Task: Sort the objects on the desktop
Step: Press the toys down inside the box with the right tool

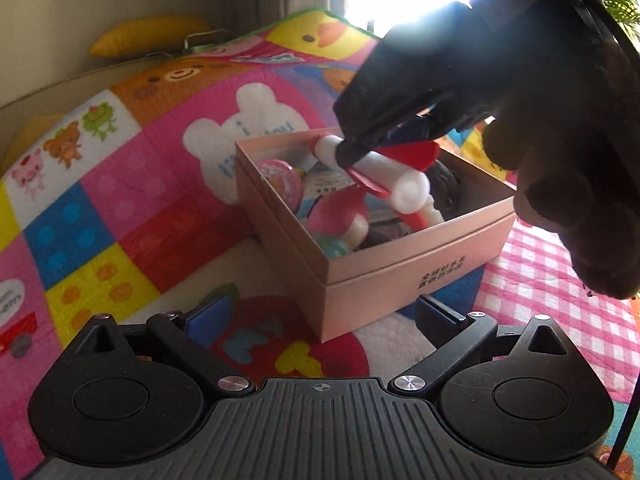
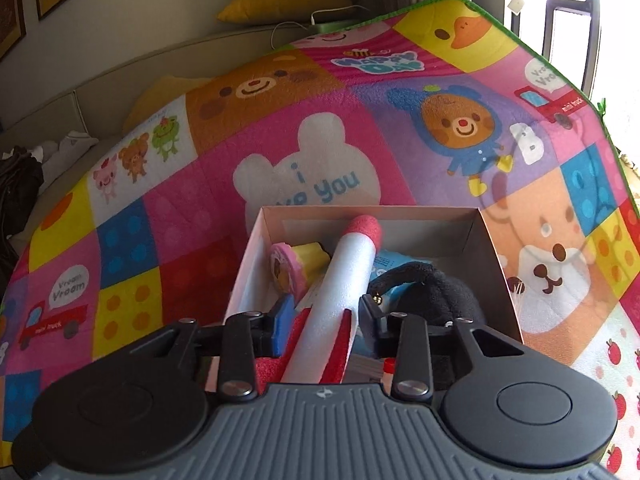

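Right wrist view shows the right gripper [image 2: 320,320] clamped on a foam rocket [image 2: 344,296], a white tube with a red nose and red fins, held over the open pink box [image 2: 256,264]. The 2 fingers press the tube near its tail, where the fins start. Its long axis runs from the tail at 6 o'clock up toward the nose at about 12 o'clock, tilted slightly toward 1 o'clock, and the red nose hangs close to the box's far wall.

From the left wrist view the rocket [image 1: 380,172] lies slanted over the box [image 1: 400,276], its blunt white tail toward 4 o'clock and the nose end toward 10 o'clock. Below it sit a pink round toy [image 1: 280,184], a black soft thing [image 1: 444,188] and other small toys. The left gripper [image 1: 320,320] has its jaws spread apart, holding nothing, low on the play mat [image 1: 120,200] at the box's near corner.

The step in hand looks like the drop of the rocket into the box. The next move likely calls for lowering the tail and spreading the fingers, with the tube turned along the box's longer inner span, since the rocket seems nearly as long as the box.
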### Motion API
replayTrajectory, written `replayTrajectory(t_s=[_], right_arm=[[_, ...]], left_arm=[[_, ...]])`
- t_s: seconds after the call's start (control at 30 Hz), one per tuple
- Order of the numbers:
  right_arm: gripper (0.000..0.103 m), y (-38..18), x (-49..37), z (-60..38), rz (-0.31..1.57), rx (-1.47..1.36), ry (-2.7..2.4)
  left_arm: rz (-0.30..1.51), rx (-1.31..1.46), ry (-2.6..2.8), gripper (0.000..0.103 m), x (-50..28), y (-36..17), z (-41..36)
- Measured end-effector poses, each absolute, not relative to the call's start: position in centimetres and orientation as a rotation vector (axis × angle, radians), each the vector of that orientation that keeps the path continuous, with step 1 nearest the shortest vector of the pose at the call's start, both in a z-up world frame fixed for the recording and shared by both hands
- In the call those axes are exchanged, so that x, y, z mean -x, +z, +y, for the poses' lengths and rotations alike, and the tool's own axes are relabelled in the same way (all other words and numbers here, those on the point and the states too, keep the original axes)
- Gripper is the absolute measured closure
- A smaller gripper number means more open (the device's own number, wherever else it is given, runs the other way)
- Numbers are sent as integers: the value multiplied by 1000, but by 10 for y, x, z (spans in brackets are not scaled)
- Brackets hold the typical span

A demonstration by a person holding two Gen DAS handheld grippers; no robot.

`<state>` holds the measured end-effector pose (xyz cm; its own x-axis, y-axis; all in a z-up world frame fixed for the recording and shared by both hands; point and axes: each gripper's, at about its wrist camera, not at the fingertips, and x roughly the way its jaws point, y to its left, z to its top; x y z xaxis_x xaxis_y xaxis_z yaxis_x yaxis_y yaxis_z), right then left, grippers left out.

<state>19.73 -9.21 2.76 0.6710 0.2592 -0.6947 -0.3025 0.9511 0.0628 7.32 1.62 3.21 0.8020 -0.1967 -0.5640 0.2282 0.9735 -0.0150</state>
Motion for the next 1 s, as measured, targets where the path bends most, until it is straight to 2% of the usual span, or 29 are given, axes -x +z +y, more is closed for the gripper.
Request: replayTrajectory(t_s=[0.23,0.47,0.67,0.83,1.0], right_arm=[[74,27,-191,-137,788,12,236],[77,20,-186,-130,833,-53,337],[76,23,-177,-134,738,41,241],[72,38,-176,-172,699,-81,224],[72,36,-181,-191,695,-116,174]], left_arm=[[618,-36,-203,2,-82,30,19],[626,-46,-163,1,-87,34,20],[633,-49,-153,1,-90,34,22],[640,-42,-157,0,-93,33,25],[640,-48,-160,0,-94,36,31]])
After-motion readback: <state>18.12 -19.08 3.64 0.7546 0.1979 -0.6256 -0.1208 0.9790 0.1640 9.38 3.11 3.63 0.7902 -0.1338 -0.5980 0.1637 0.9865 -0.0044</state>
